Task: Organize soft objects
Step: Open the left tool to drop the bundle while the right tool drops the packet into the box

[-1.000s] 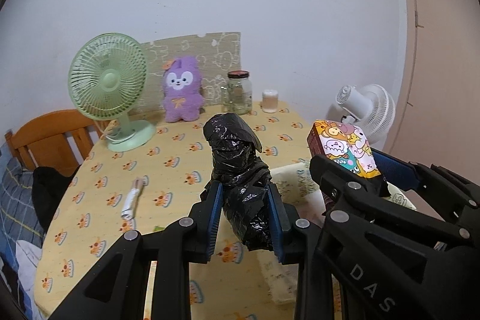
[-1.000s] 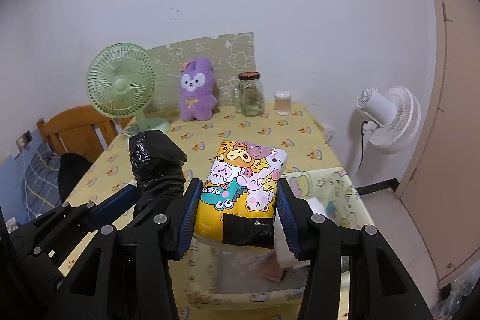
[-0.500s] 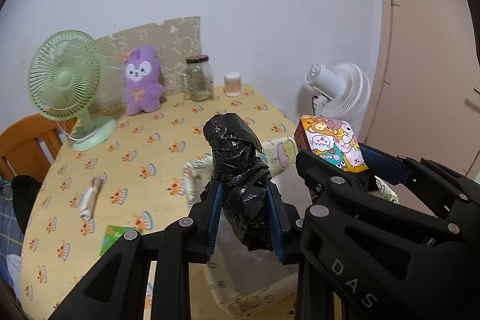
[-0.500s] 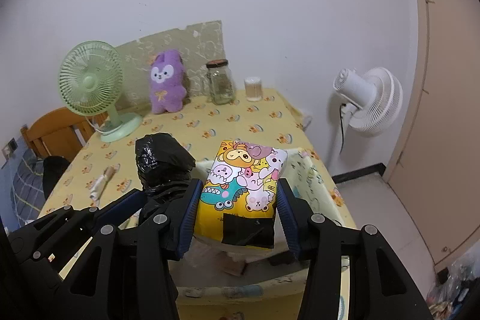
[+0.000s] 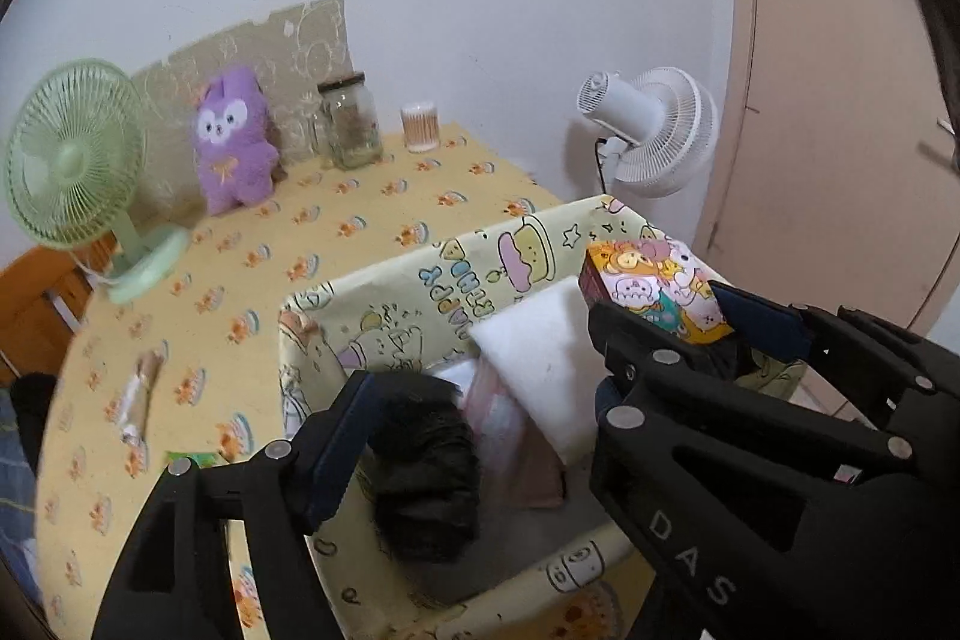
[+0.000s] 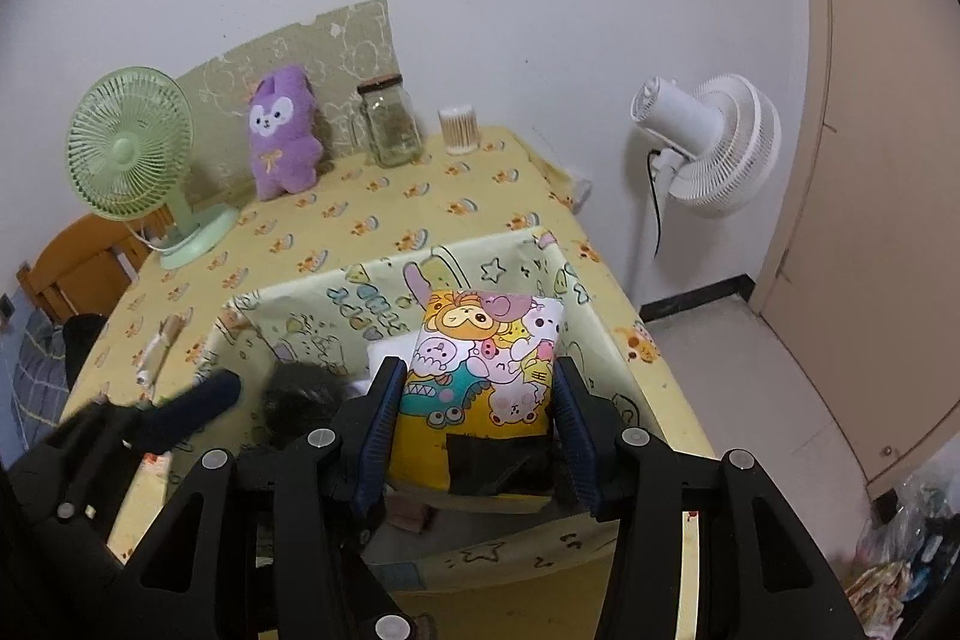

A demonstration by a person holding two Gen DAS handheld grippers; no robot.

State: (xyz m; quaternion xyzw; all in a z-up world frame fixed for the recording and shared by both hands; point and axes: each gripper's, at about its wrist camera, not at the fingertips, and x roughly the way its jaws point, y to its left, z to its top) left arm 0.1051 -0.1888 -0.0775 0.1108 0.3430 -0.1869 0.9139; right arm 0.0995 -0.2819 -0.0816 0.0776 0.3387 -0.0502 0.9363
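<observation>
Hovering over fabric bin [image 5: 528, 244]: left gripper [image 5: 456, 436] just spread, black bundle [image 5: 426, 472] dropping; right gripper [image 6: 474, 430] pinching cartoon pack [image 6: 480, 376], might snag bin's near rim

Two fans in the room: one green desk fan [image 6: 129, 145] and one white fan [image 6: 708, 142]. One purple plush toy [image 6: 282, 142], one glass jar [image 6: 391, 124], one cotton-swab tub [image 6: 459, 130]. One fabric storage box [image 6: 504, 274], one black wrapped bundle [image 5: 429, 472], one cartoon-print packet [image 6: 480, 370]. Two grippers: the left gripper [image 5: 480, 436] and the right gripper [image 6: 474, 430].
</observation>
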